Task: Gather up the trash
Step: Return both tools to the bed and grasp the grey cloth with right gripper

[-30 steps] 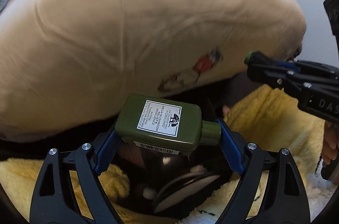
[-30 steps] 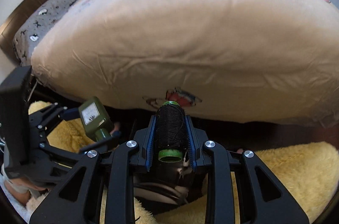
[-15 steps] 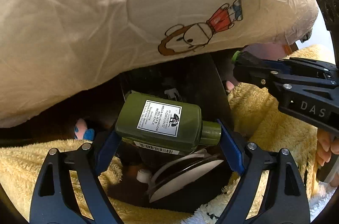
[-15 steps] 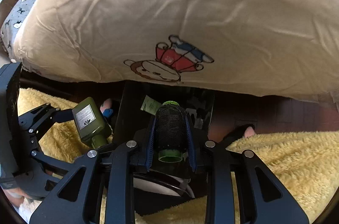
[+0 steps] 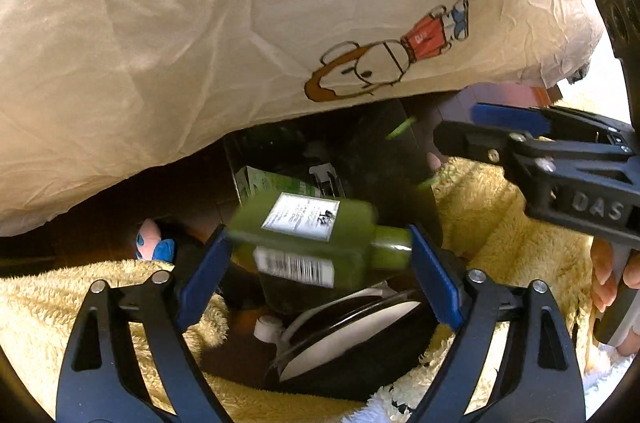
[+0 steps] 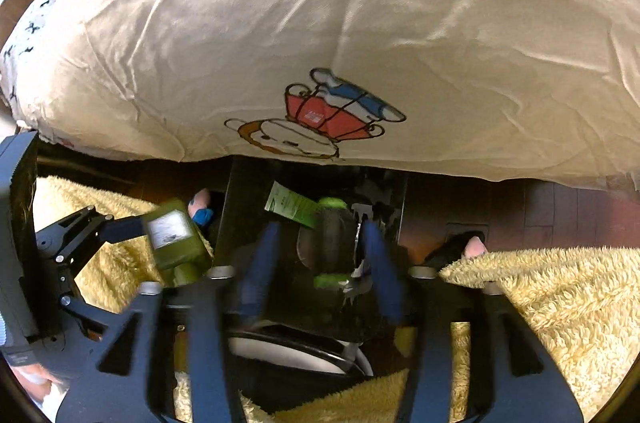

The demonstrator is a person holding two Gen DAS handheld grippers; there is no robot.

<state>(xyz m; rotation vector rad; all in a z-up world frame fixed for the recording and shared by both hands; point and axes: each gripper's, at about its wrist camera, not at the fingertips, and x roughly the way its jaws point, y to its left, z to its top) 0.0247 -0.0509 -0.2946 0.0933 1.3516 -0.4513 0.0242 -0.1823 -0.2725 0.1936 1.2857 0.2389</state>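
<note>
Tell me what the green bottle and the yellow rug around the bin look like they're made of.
The green bottle looks like smooth, opaque olive plastic with a matching cap and a white paper label plus barcode; glass can't be ruled out, since blur hides the finish. The yellow rug looks like long-pile plush or fleece, probably synthetic: shaggy tufted fibres, matte, no visible weave.

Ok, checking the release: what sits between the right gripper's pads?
The black thread spool with green ends, blurred and clear of both pads as the right gripper's jaws open, above the black bin. The right wrist view shows it.
</note>
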